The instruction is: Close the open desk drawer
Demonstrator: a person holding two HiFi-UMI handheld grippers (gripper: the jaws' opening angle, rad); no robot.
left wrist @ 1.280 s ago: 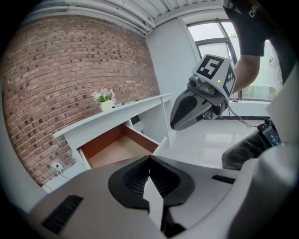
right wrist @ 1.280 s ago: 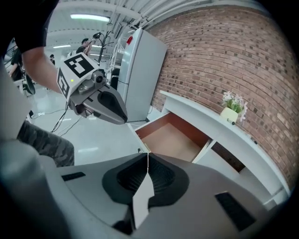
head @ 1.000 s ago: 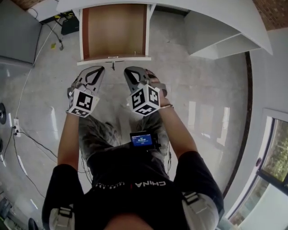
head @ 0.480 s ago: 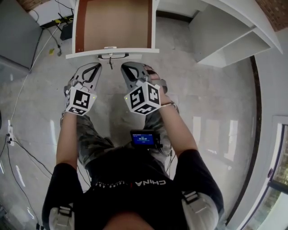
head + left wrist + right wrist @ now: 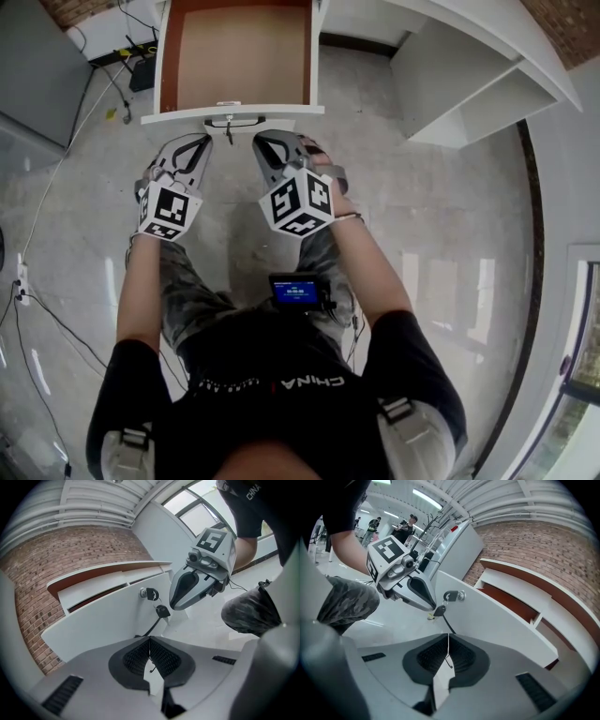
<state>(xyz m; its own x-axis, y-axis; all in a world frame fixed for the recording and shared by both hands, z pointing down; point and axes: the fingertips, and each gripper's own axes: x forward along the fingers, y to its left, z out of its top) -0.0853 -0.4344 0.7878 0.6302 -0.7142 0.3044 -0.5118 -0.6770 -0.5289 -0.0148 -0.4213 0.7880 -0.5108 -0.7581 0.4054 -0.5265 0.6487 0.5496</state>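
The open desk drawer shows at the top of the head view, with a brown inside and a white front panel. A lock with a key and a dangling fob sits in the middle of that panel. My left gripper and right gripper hang side by side just short of the panel, either side of the lock, both shut and empty. In the left gripper view the shut jaws face the panel and lock. The right gripper view shows shut jaws below the lock.
White desk shelving stands to the right of the drawer. A grey cabinet, a black box and cables lie on the glossy floor at the left. People stand far off. The person's knees are below the grippers.
Both grippers have sunk a little in front of the drawer panel, mostly in the first half second. Their jaws stayed shut. The drawer has not moved.
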